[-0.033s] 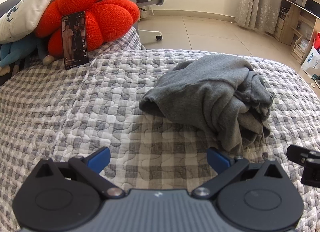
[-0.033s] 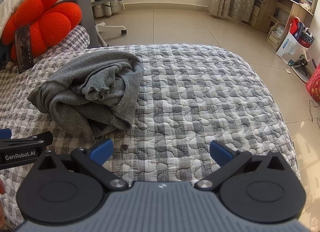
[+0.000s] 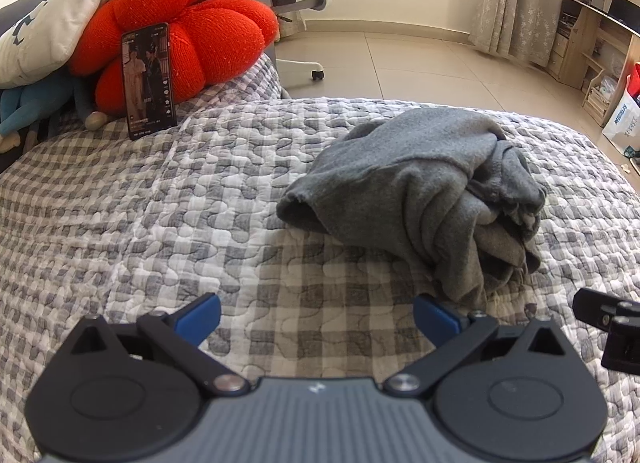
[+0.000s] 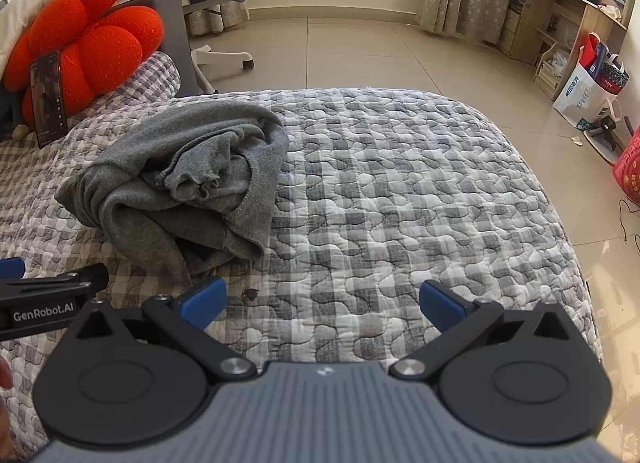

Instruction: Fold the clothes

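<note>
Grey garment (image 3: 424, 199) bunched in heap mid-bed (image 4: 400, 191), well short of far edge, no flat folds showing. My left gripper (image 3: 316, 317) and right gripper (image 4: 322, 301) both spread wide, empty, hovering over near edge, guess so either can grab cloth.

Bare quilted bed (image 4: 400, 183) is lying open right of the crumpled grey garment (image 4: 180, 187) and before both gripper fronts, while a propped phone (image 3: 149, 79) and red cushion (image 3: 180, 35) are crowding the far left.
</note>
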Demonstrator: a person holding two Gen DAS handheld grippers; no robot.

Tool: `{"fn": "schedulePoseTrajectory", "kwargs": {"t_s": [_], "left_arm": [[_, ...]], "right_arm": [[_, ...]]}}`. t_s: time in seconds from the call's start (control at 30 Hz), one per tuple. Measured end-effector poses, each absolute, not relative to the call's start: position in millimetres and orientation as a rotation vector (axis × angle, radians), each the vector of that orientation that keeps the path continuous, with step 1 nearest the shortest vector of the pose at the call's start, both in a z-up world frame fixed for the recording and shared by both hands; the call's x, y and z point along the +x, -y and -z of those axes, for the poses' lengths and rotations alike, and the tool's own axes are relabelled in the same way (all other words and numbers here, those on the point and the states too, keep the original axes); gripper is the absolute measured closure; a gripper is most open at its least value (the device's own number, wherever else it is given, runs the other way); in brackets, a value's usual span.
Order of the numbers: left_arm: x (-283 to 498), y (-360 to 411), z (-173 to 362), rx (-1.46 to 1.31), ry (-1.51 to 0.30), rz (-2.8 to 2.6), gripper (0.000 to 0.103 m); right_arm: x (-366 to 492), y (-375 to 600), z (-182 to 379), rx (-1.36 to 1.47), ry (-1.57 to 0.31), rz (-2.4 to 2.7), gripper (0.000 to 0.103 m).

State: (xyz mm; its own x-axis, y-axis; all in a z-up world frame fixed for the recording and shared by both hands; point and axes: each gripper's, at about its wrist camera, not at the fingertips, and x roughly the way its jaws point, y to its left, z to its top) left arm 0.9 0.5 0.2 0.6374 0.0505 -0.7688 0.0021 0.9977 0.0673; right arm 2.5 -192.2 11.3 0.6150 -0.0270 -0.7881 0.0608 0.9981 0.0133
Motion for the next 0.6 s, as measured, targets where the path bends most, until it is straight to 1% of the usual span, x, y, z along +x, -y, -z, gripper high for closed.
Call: {"fn": "schedulePoseTrajectory", "kwargs": {"t_s": [0.23, 0.37, 0.6], "left_arm": [[6.1, -3.7, -1.4, 0.073, -0.901, -0.043, 0.000], [2.6, -7.3, 0.2, 0.067, -0.892, -0.055, 0.000], [3.3, -18.1, 0.7, 0.047, -0.894, -0.091, 0.000]], "right_arm": [[6.7, 187.1, -16.0, -0.008, -0.915, 0.043, 0.000], [-2.2, 179.5, -9.6, -0.037, -0.884, 0.078, 0.000], [-0.4, 173.1, -9.7, -0.034, -0.888, 0.079, 0.000]]}}
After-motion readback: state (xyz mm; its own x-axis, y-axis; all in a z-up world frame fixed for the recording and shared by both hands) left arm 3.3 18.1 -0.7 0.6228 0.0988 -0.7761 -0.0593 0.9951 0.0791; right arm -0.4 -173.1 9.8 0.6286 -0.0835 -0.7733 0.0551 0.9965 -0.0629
